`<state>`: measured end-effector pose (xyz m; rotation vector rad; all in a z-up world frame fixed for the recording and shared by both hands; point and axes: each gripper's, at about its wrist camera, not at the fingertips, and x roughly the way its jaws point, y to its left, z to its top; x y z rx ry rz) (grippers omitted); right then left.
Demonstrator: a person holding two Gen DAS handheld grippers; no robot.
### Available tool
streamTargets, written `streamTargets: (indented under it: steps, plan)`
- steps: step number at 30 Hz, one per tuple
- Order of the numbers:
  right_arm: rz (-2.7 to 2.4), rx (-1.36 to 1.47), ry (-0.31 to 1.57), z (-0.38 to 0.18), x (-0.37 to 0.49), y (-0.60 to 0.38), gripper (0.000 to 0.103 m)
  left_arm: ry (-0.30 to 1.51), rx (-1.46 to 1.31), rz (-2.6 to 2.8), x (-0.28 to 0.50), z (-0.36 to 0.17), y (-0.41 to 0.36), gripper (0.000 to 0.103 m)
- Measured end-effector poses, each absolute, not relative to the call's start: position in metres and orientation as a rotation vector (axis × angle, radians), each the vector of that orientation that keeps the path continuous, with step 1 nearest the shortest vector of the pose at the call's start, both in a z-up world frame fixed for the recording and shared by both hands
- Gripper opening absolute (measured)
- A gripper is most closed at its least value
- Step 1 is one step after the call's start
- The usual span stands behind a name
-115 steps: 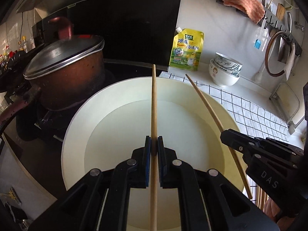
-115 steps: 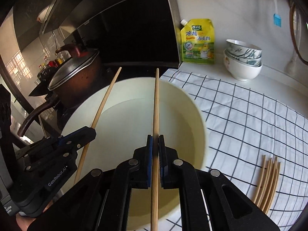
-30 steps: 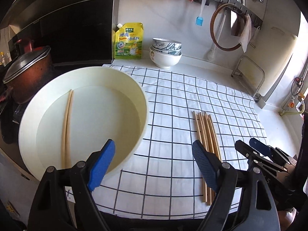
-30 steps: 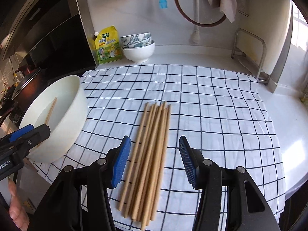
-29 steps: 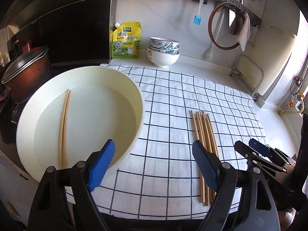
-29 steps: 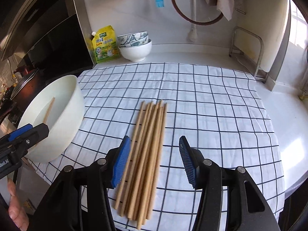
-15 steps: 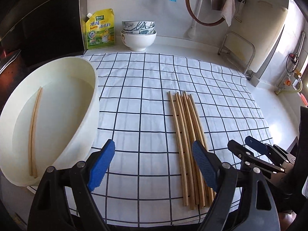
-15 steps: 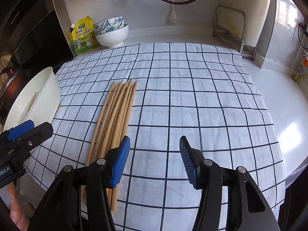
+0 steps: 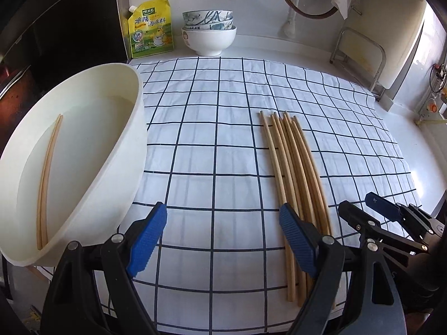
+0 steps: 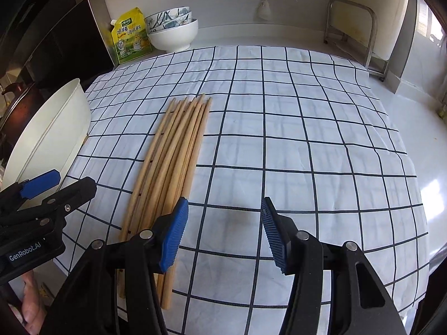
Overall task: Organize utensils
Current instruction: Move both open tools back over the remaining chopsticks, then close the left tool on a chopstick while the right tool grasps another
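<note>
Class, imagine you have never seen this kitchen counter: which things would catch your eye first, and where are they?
First, the bundle of wooden chopsticks lying side by side on the checked cloth. Next, the big cream basin at the cloth's left edge, with two chopsticks inside. Nearest the cameras, both grippers' blue-padded fingers hang open above the cloth.

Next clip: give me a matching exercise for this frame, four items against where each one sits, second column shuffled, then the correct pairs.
Items:
1. pair of chopsticks
2. chopstick bundle
3. stacked bowls
4. seasoning pouch

Places:
A. on the checked cloth
B. inside the white basin
C. standing upright beside the bowls
D. on the counter behind the cloth, right of the pouch

Pairs: 1-B, 2-A, 3-D, 4-C
</note>
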<state>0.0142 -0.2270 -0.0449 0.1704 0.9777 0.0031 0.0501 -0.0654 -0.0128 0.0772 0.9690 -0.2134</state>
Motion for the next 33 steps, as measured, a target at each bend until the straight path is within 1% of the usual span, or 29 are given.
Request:
streamTargets:
  steps: [33]
  plan:
    - [0.033, 0.102, 1.015, -0.051, 0.012, -0.213, 0.052, 0.994, 0.068, -0.219, 0.057, -0.017, -0.065, 0.081]
